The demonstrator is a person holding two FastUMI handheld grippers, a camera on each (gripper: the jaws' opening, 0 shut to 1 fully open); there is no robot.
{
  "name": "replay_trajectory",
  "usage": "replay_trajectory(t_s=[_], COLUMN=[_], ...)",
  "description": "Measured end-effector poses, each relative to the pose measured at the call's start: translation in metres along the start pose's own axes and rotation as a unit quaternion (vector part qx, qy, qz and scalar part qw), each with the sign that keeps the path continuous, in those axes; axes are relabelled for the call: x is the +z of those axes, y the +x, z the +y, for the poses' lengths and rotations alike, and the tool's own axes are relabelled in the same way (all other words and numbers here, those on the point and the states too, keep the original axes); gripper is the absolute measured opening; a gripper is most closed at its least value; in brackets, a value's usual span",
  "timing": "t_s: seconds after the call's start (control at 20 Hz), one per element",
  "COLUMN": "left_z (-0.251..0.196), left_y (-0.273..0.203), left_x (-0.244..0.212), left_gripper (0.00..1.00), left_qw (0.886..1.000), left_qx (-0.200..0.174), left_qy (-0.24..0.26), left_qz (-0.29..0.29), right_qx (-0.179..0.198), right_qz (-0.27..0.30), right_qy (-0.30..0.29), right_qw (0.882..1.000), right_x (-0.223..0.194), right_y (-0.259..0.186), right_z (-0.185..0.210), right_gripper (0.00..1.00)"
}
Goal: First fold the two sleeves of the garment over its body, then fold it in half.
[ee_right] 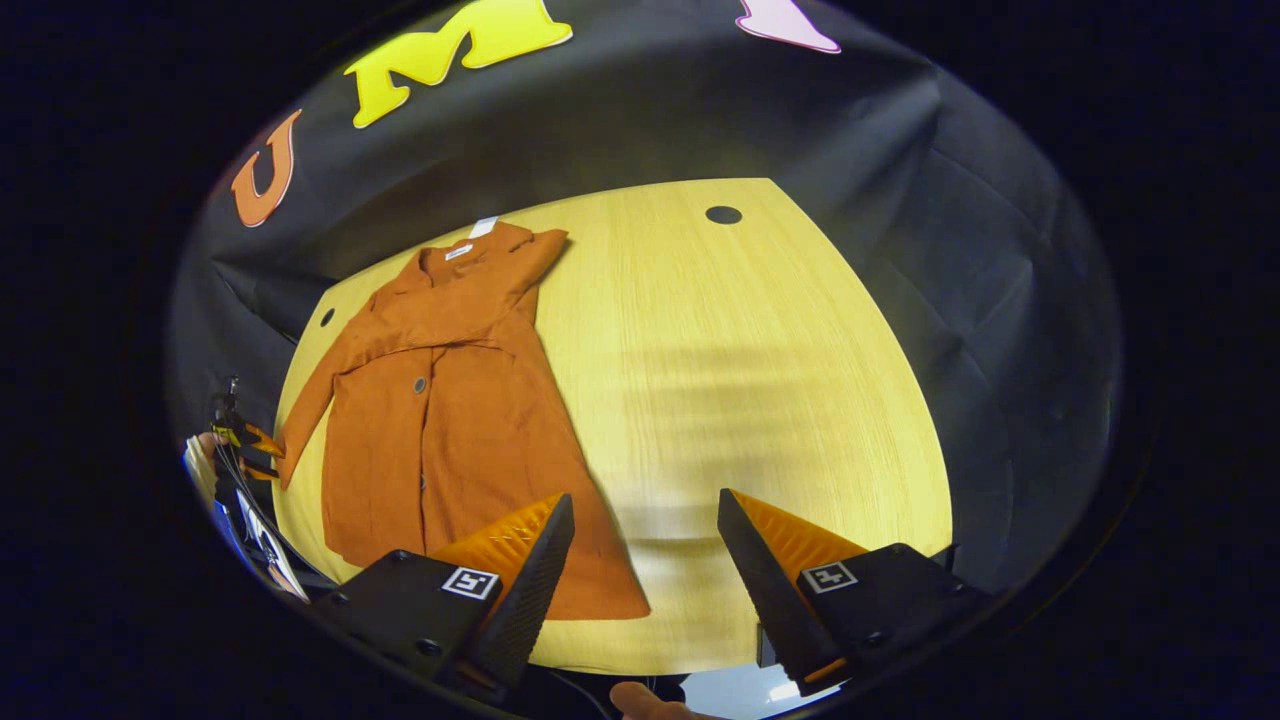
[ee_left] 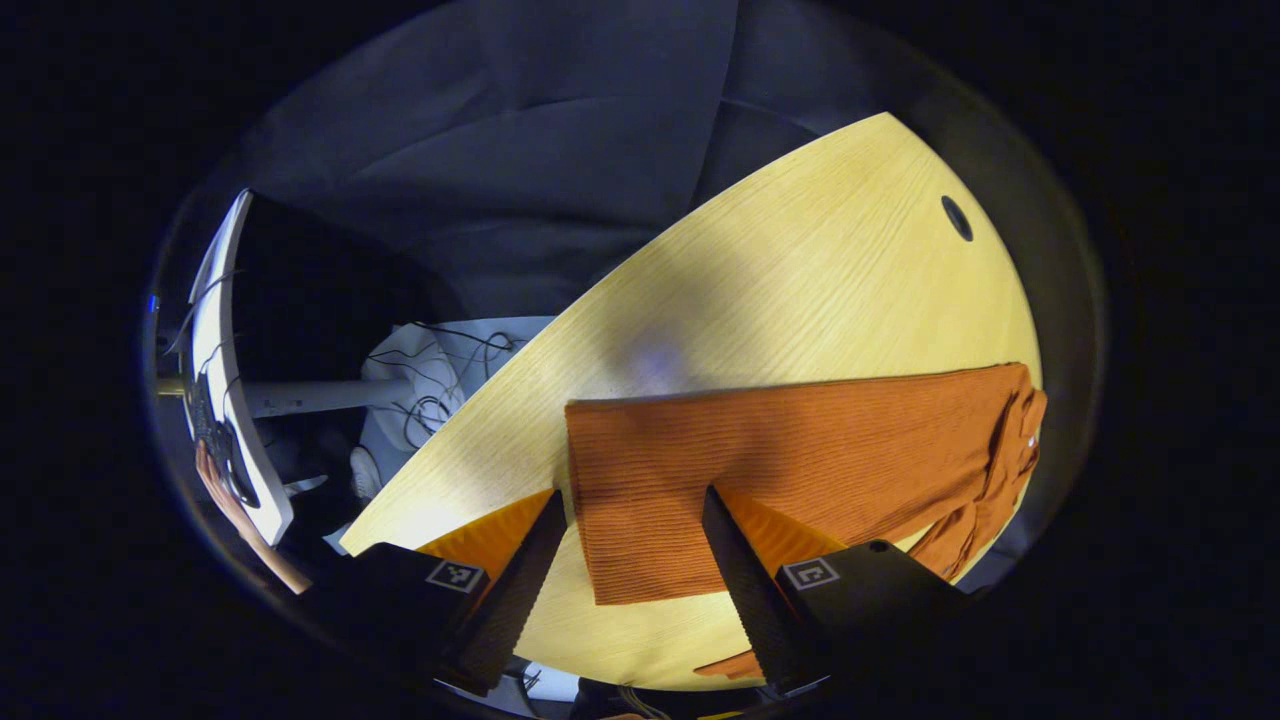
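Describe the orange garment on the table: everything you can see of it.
The orange garment is a long, button-front coat of ribbed, corduroy-like fabric, lying flat and face up on the wooden table. It has a collar with a small white label at the neck, a dark button near the waist, and a hem that flares wider toward the near edge. One sleeve looks folded across the chest; the other trails along the table's left edge in the right gripper view. Neither gripper's fingers touch it.

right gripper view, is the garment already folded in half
No, the garment lies spread at full length on the table.
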State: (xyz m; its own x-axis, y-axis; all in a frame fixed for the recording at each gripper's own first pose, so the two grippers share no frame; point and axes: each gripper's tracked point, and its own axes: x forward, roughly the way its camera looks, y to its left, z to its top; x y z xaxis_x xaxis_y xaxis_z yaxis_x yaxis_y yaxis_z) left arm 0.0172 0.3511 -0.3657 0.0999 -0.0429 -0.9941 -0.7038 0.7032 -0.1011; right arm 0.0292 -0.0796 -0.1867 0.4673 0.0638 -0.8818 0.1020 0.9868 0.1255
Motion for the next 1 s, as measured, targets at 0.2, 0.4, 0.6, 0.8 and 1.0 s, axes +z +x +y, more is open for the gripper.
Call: replay_trajectory(t_s=[0.2, 0.4, 0.6, 0.8, 1.0], left_z=[-0.008, -0.016, -0.024, -0.040, -0.092], left_y=[0.000, -0.001, 0.000, -0.020, -0.068], left_x=[-0.003, -0.009, -0.020, -0.015, -0.008], left_gripper=[0.80, 0.59, 0.12, 0.05, 0.04], left_qw=[1.000, 1.000, 0.999, 0.999, 0.996], left_qx=[-0.004, -0.014, -0.029, -0.031, -0.061], left_qy=[0.002, -0.007, -0.020, 0.012, 0.055], left_qz=[0.012, 0.018, 0.029, -0.001, -0.034], right_qx=[-0.008, -0.026, -0.040, -0.057, -0.055], right_qz=[0.010, 0.032, 0.058, 0.074, 0.097], right_qy=[-0.010, -0.035, -0.053, -0.060, -0.040], right_qw=[1.000, 0.999, 0.996, 0.994, 0.993], right_x=[-0.019, -0.039, -0.052, -0.064, -0.077], right_y=[0.000, 0.008, 0.023, 0.037, 0.053], right_z=[-0.008, -0.013, -0.020, -0.036, -0.048], right_gripper=[0.94, 0.94, 0.94, 0.94, 0.94])
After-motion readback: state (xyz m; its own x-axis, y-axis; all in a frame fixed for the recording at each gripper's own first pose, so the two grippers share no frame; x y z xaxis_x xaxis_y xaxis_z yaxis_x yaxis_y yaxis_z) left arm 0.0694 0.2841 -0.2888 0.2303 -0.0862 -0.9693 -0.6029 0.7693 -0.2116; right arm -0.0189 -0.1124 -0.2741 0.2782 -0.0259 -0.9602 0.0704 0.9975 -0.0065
